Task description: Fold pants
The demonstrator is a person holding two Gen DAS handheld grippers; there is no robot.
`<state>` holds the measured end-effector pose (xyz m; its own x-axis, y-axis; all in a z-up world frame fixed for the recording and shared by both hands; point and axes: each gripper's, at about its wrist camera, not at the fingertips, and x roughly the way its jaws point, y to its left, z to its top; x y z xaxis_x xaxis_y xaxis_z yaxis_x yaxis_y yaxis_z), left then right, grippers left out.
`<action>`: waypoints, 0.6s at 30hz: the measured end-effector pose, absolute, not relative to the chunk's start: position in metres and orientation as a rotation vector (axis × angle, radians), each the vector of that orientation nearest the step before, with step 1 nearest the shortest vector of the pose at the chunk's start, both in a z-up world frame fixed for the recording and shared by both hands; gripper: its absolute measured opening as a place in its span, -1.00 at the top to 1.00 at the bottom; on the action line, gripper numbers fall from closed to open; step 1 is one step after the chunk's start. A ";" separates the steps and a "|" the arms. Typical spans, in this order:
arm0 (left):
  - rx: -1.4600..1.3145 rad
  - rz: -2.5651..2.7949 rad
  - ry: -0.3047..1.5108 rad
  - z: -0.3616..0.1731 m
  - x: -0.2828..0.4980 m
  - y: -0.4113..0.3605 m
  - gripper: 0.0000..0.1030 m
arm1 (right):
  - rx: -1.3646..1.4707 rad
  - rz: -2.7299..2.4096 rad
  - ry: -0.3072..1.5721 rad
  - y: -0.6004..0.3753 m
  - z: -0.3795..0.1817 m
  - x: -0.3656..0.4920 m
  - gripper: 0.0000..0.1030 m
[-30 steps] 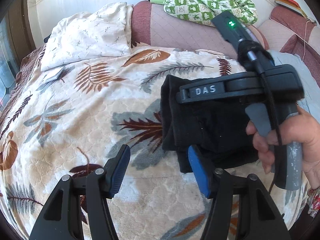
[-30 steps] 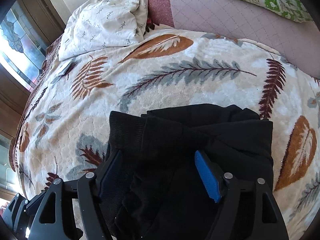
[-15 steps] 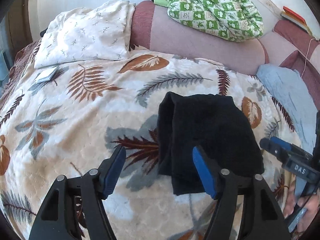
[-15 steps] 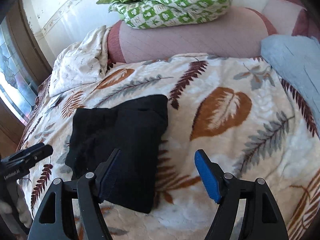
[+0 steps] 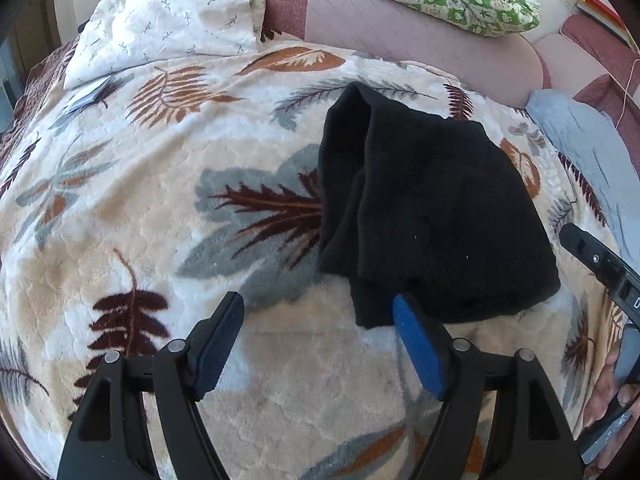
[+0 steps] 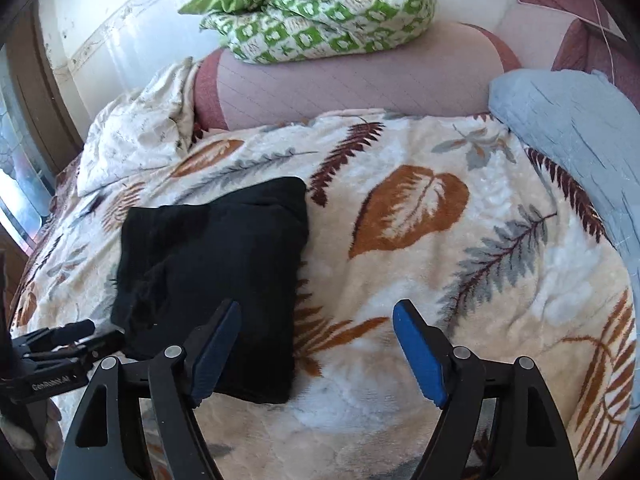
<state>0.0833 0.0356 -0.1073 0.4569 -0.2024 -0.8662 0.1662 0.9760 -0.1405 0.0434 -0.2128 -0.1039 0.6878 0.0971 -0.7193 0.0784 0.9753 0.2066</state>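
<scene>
Pants (image 5: 432,216), black, folded into compact bundle, lie flat on leaf-print blanket (image 5: 160,184) covering bed. Left gripper (image 5: 319,344) hovers over blanket at bundle's near edge, jaws opening, nothing between them, right pad just beside cloth. Right gripper (image 6: 316,344) off to bundle's right, jaws opening too, only blanket between them. Green checked quilt (image 6: 320,8) bunched on pink bolster (image 6: 360,84) behind.

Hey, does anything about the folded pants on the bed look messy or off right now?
Slightly. The black pants lie folded on the leaf blanket, but the layers don't line up: a lower layer sticks out along the left edge and near corner. Nothing looks torn or spilled. Neither gripper holds them.
</scene>
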 end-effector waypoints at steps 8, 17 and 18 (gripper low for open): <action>-0.144 -0.181 0.951 -0.084 0.001 0.080 -0.49 | 0.249 -0.021 0.732 -0.178 -0.097 -0.034 -0.62; -0.166 -0.103 0.853 -0.066 -0.065 0.104 -0.49 | 0.113 -0.077 0.699 -0.128 -0.103 -0.113 -0.62; -0.174 -0.102 0.853 -0.064 -0.067 0.107 -0.49 | 0.129 -0.063 0.690 -0.128 -0.101 -0.117 -0.62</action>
